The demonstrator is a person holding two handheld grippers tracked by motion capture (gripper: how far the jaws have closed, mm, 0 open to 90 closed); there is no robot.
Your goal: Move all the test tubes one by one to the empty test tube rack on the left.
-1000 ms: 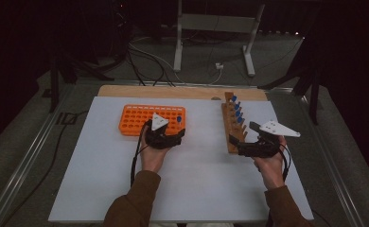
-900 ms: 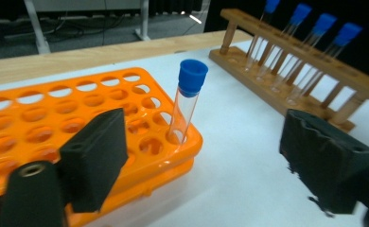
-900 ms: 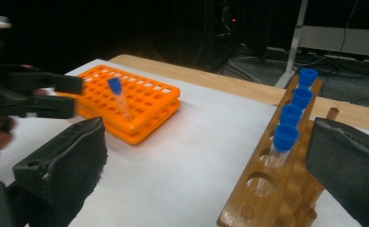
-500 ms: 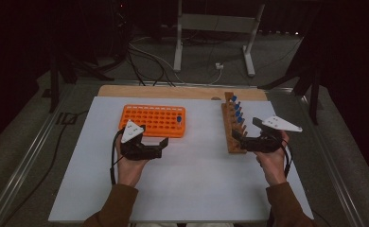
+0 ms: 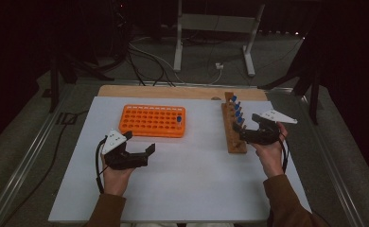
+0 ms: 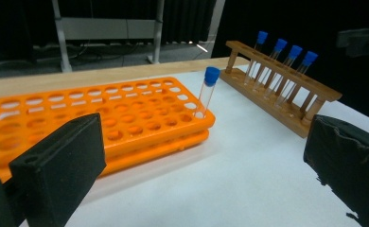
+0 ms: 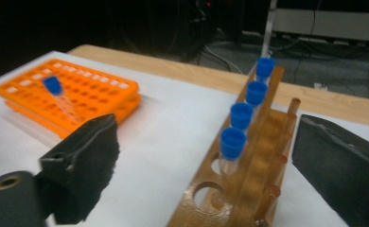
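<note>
**Next tube up — and room to fumble it**

My left gripper [image 5: 136, 152] hangs over bare white sheet in front of the orange rack [image 5: 152, 121], jaws wide apart with nothing between them. One blue-capped tube [image 6: 206, 92] stands alone in a corner hole of that rack, upright, well clear of my left pads.

My right gripper [image 5: 251, 130] sits just beside the wooden rack [image 5: 232, 127], at its near end. Its jaws have just been closing a little, yet they stand apart, the pads pressing on nothing. In the right gripper view the nearest of the four capped tubes [image 7: 232, 144] lies between my two pads, with two empty holes nearer to me.

As I judge it, the risk is on the right side. The four tubes stand close together in a row — if I close at an angle, a pad may catch the neighbour's cap or the rack's top rail and tip the whole rack. Gripping the cap alone could let the tube slip on the lift. Pulling sideways instead of straight up would jam the glass in its hole.
</note>
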